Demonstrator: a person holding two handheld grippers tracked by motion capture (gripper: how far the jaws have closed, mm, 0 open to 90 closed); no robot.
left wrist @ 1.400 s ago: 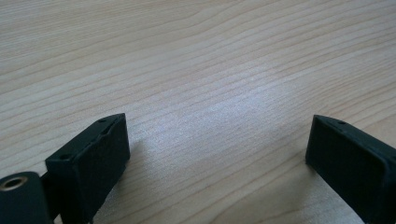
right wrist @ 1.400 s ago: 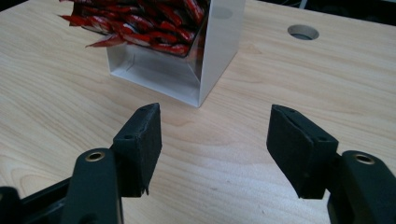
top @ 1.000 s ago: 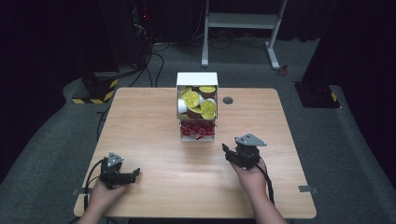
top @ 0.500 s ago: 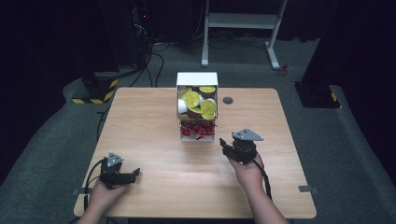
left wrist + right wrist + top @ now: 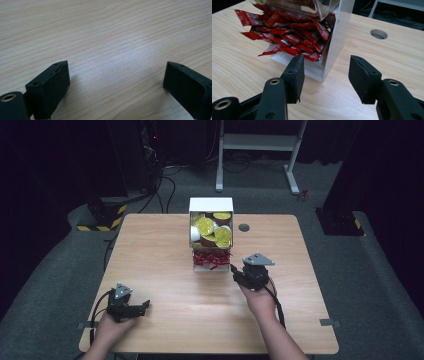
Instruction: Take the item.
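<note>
Approaching the red sachets: they lie heaped in the lower bay of a clear dispenser box that stands at mid-desk, toward the far edge, with yellow-lidded cups stacked in the bay above. In the right gripper view the sachets spill out of the open front onto the box's lip. The right claw sits just short of the box's near right corner, aimed at the sachet pile. Its jaws stand about half open and have just been closing, with nothing between them. The left claw rests well apart near the desk's front left, jaws wide and empty over bare wood.

Step in hand, as judged: reach-in for one sachet, not yet touching. Next move calls for swinging off the corner toward the open front and nipping one loose sachet end; which one sits free is hard to tell.
</note>
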